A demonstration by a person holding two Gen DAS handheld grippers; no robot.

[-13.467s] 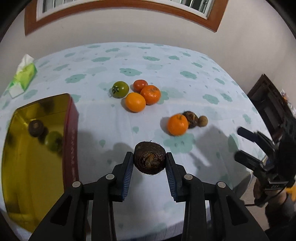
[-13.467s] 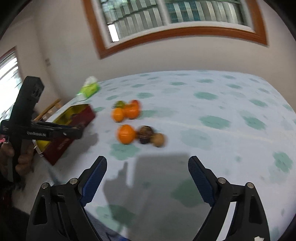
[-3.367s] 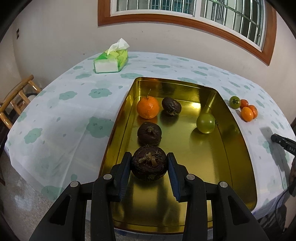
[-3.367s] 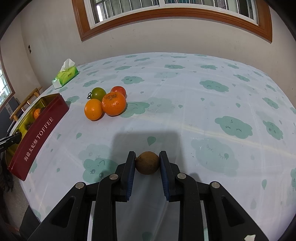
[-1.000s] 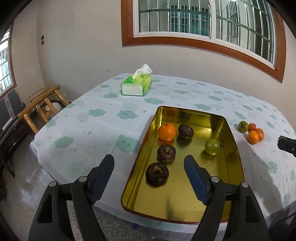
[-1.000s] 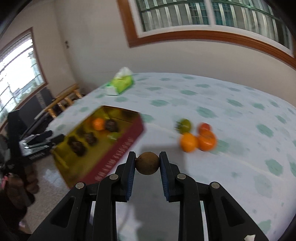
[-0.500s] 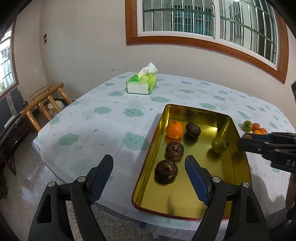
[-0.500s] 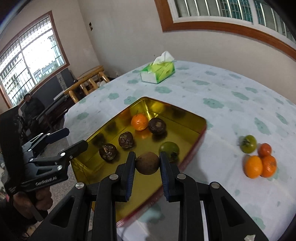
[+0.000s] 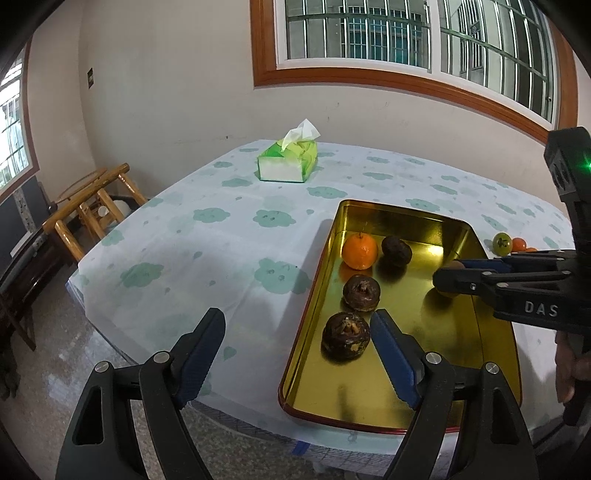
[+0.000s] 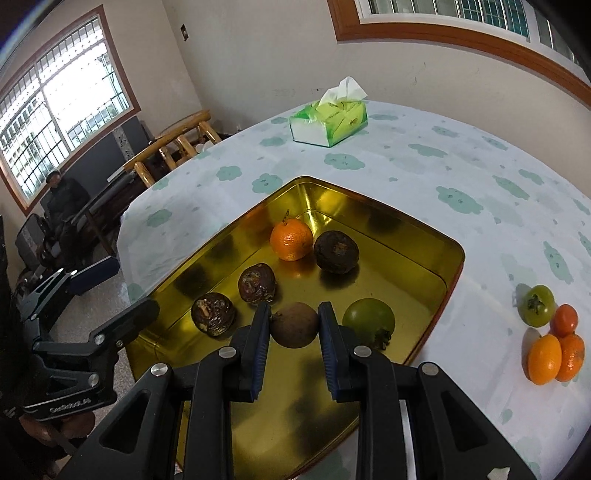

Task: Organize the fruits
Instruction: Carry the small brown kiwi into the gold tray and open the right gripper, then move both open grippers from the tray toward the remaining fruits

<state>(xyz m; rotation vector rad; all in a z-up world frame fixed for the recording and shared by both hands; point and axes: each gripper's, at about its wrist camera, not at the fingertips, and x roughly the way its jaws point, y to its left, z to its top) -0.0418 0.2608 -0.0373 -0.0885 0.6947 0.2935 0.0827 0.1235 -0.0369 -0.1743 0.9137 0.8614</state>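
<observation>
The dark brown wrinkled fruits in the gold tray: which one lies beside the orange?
The dark brown fruit at the far end of the gold tray, right of the orange; the other two lie nearer.

Green tissue box [image 9: 288, 162] [image 10: 328, 123] sits near far edge of table with cloud-print cloth [image 9: 221, 236] [image 10: 443, 177]. Wooden chair [image 9: 92, 206] [image 10: 173, 147] stands beside table's left edge. Barred windows [image 9: 406, 33] [image 10: 62, 96] in walls.

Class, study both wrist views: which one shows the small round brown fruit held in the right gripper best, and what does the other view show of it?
The right wrist view: the small round brown fruit sits whole and close between the jaws of the right gripper, above the gold metal tray. The left wrist view shows only a sliver of it behind the jaw tip.
</observation>
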